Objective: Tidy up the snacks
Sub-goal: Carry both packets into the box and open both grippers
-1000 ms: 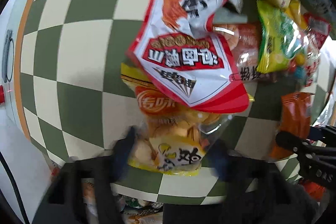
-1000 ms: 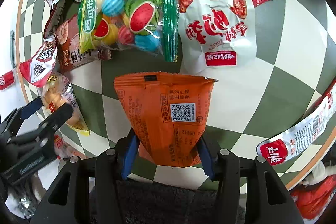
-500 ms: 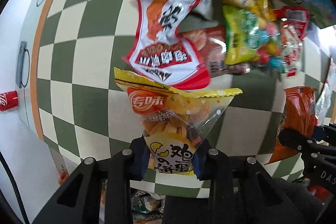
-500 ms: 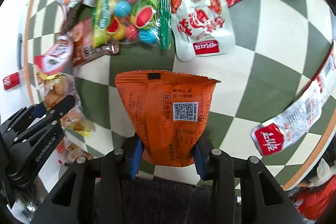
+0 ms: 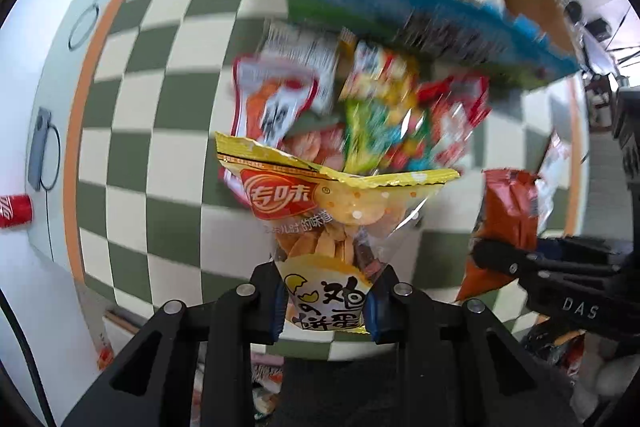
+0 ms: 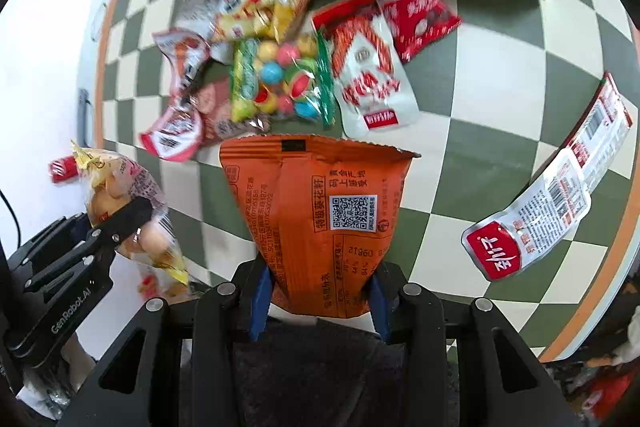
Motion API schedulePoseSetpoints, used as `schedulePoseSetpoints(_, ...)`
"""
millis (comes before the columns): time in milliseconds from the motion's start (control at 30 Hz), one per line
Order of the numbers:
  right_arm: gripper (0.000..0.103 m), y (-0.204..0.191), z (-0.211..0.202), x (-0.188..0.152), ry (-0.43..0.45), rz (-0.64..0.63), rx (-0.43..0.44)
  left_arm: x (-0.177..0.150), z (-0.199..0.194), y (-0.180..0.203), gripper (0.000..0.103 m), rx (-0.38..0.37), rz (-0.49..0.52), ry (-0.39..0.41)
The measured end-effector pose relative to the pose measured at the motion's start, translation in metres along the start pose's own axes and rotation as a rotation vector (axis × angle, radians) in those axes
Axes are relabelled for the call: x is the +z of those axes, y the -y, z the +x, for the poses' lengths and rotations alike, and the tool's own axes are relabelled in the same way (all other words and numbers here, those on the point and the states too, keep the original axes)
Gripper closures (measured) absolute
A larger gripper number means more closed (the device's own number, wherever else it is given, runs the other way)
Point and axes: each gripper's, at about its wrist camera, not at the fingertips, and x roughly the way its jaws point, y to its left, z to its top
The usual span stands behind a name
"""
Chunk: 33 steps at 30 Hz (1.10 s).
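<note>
1. Snacks are what I am sorting: loose crinkly packets lie in a heap on the green-and-cream checked tabletop (image 6: 472, 163), towards its far edge, just in front of a blue-and-green printed cardboard box (image 5: 420, 15) that already has packets inside.
2. My left gripper (image 5: 326, 301) is clamped on the bottom end of a yellow-topped clear bag of egg crackers (image 5: 332, 211), carried clear above the cloth.
3. My right gripper (image 6: 320, 297) is clamped likewise on an orange foil pouch with a QR label (image 6: 320, 203), also lifted off the surface.
4. I judge the step in hand to be the carry: both packets are picked up and neither is yet in the box.
5. Next I need to bring each one over the box's near wall and high enough to clear it, then open the jaws above the opening, not above the heap.
6. Left behind by the far edge are a clear bag of coloured ball candies (image 6: 280, 83) and a white-and-red pouch (image 6: 372, 79); a long white-and-red sausage strip (image 6: 552, 195) lies near the right edge.
</note>
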Motion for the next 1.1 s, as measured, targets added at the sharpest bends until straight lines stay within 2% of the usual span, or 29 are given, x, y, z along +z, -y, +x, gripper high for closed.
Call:
schedulePoseSetpoints(133, 0.060, 0.005, -0.050, 0.009, 0.066, 0.022, 0.059, 0.028, -0.022, 0.002, 0.076, -0.038, 0.036, 0.069)
schedulePoseSetpoints(300, 0.060, 0.013, -0.144, 0.044, 0.222, 0.054, 0.117, 0.097, -0.070, 0.021, 0.076, -0.069, 0.080, 0.169)
schedulePoseSetpoints(433, 0.060, 0.019, -0.198, 0.090, 0.349, 0.075, 0.066, 0.155, -0.083, 0.034, 0.076, -0.052, 0.115, 0.213)
schedulePoseSetpoints(533, 0.060, 0.020, -0.219, 0.134, 0.410, 0.104, 0.001, 0.202, -0.077, 0.041, 0.076, -0.059, 0.111, 0.190)
schedulePoseSetpoints(667, 0.060, 0.045, -0.226, 0.196, 0.406, 0.150, -0.066, 0.258, -0.043, 0.046, 0.076, -0.058, 0.095, 0.102)
schedulePoseSetpoints(767, 0.060, 0.060, -0.217, 0.233, 0.380, 0.181, -0.106, 0.285, -0.015, 0.050, 0.076, -0.041, 0.098, 0.032)
schedulePoseSetpoints(900, 0.060, 0.080, -0.198, 0.273, 0.338, 0.218, -0.155, 0.311, 0.018, 0.052, 0.076, -0.012, 0.105, -0.035)
schedulePoseSetpoints(1100, 0.060, 0.086, -0.173, 0.307, 0.305, 0.227, -0.199, 0.331, 0.046, 0.053, 0.075, -0.003, 0.107, -0.099)
